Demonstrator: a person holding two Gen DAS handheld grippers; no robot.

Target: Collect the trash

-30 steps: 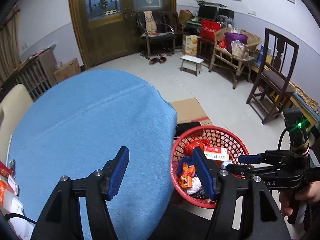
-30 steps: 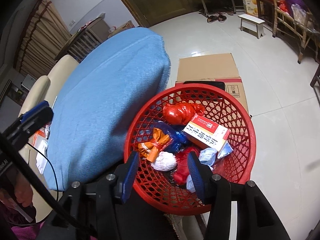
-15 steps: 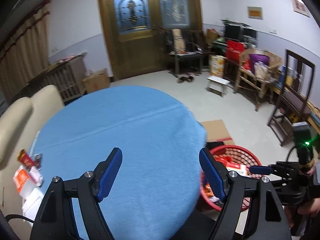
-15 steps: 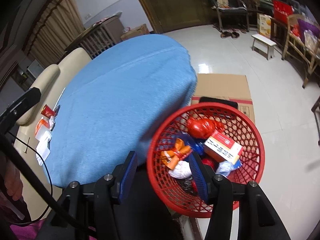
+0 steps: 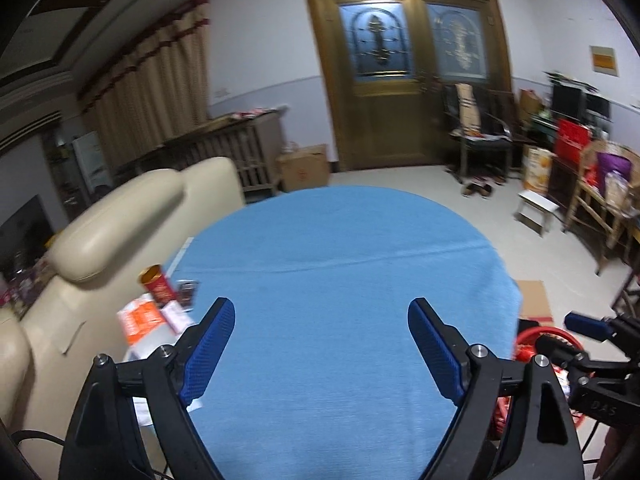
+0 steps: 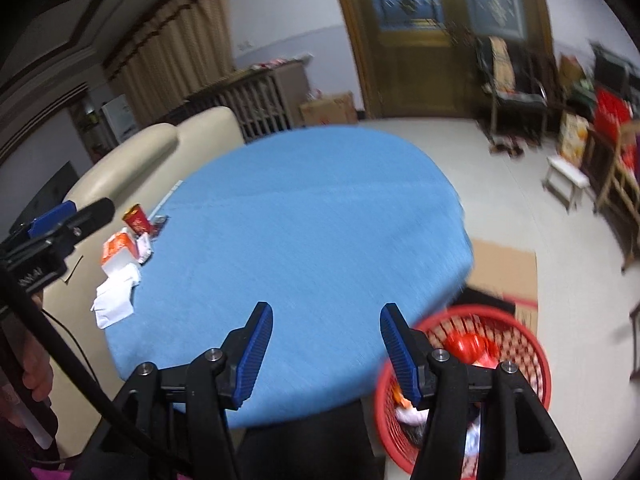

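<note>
A round table with a blue cloth (image 5: 340, 280) fills the middle of both views (image 6: 304, 232). A red mesh basket (image 6: 532, 344) with several pieces of trash stands on the floor to its right; only its rim (image 5: 540, 336) shows in the left wrist view. My left gripper (image 5: 320, 348) is open and empty above the near part of the cloth. My right gripper (image 6: 326, 354) is open and empty above the near table edge, left of the basket. A red cup (image 5: 157, 283), orange-white boxes (image 5: 140, 318) and white papers (image 6: 116, 292) lie at the table's left edge.
A cream sofa (image 5: 120, 224) stands left of the table. Flat cardboard (image 6: 504, 272) lies on the floor behind the basket. Chairs (image 5: 476, 136), a small white stool (image 5: 536, 208) and cluttered shelves stand along the far right wall by wooden doors (image 5: 408, 68).
Both grippers have swung up and left, away from the basket, and now face the table and the room. Both stay open and empty.
</note>
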